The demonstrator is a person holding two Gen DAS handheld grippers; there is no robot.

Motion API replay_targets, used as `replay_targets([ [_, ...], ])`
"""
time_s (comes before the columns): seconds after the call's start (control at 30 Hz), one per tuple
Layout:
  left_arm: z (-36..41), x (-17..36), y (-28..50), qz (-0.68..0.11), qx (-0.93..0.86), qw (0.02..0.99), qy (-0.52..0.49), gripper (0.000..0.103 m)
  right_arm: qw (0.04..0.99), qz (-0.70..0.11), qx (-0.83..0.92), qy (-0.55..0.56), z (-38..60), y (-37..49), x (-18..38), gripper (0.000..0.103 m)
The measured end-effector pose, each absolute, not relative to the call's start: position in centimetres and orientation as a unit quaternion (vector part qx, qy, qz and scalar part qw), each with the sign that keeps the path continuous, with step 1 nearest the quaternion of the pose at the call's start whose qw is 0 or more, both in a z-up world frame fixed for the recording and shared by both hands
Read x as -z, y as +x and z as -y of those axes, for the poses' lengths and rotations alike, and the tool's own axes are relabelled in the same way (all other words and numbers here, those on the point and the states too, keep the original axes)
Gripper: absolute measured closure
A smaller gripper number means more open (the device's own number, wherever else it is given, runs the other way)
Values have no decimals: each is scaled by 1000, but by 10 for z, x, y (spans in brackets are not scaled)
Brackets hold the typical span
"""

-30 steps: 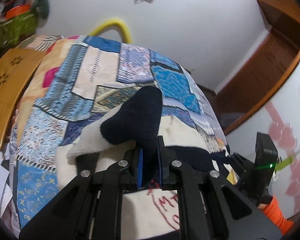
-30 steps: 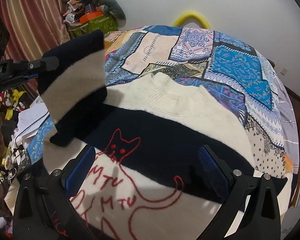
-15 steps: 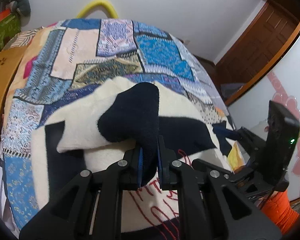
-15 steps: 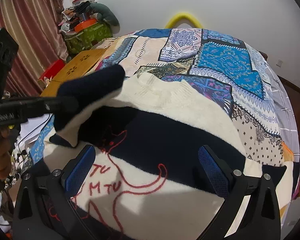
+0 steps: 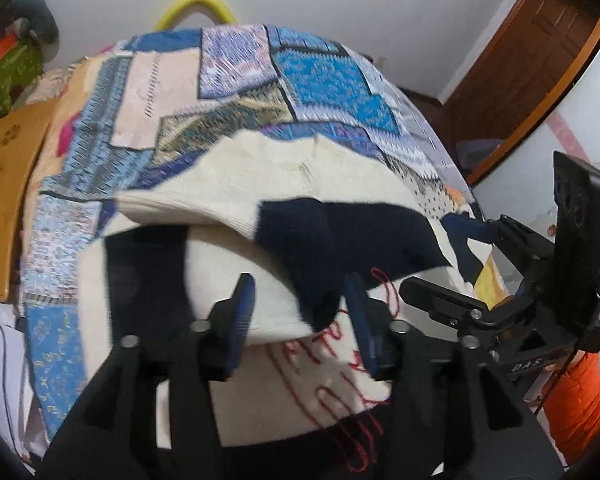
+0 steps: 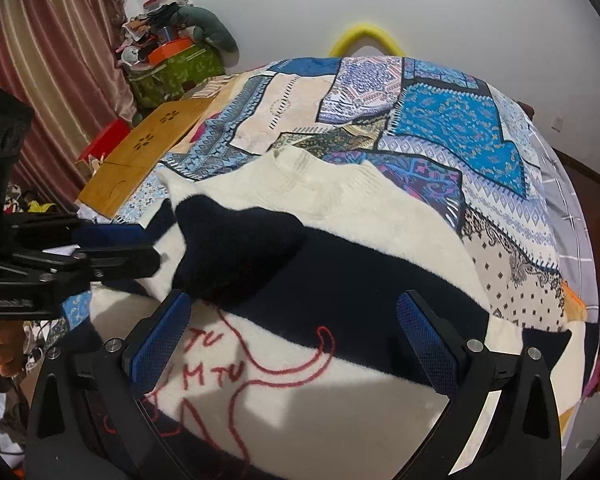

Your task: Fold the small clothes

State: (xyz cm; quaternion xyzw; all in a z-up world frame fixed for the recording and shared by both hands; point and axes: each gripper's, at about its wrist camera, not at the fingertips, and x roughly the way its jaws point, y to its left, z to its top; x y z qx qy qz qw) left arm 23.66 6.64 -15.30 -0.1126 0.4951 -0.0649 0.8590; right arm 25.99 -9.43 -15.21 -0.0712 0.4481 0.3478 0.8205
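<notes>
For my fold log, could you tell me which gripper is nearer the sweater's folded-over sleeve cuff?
Left. The left gripper straddles the navy cuff, jaws open; the right gripper hovers open beside it, over the sweater's front.

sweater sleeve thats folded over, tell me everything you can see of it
The sleeve is fuzzy knit, cream at the shoulder and navy toward the cuff. It lies folded across the sweater chest, covering part of the red cat stitching. The left gripper is open around its cuff; whether the fingers touch it is unclear.

red "MTU" stitched on sweater (image 6: 228, 376), "TU" above, other txt unreadable
</notes>
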Motion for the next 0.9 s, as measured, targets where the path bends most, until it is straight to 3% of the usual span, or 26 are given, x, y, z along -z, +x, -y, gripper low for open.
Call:
replay_targets([
  [0.23, -124, 147, 219, -481, 6, 868, -121, 44, 821, -445, -352, -65, 69, 266, 143, 1],
  [0.47, -180, 184, 213, -510, -32, 847, -147, 44, 806, -456, -366, -97, 22, 268, 144, 2],
  [0.9, -194, 229, 215, -528, -42, 838, -128, 44, 787, -469, -366, -164, -46, 278, 164, 10],
])
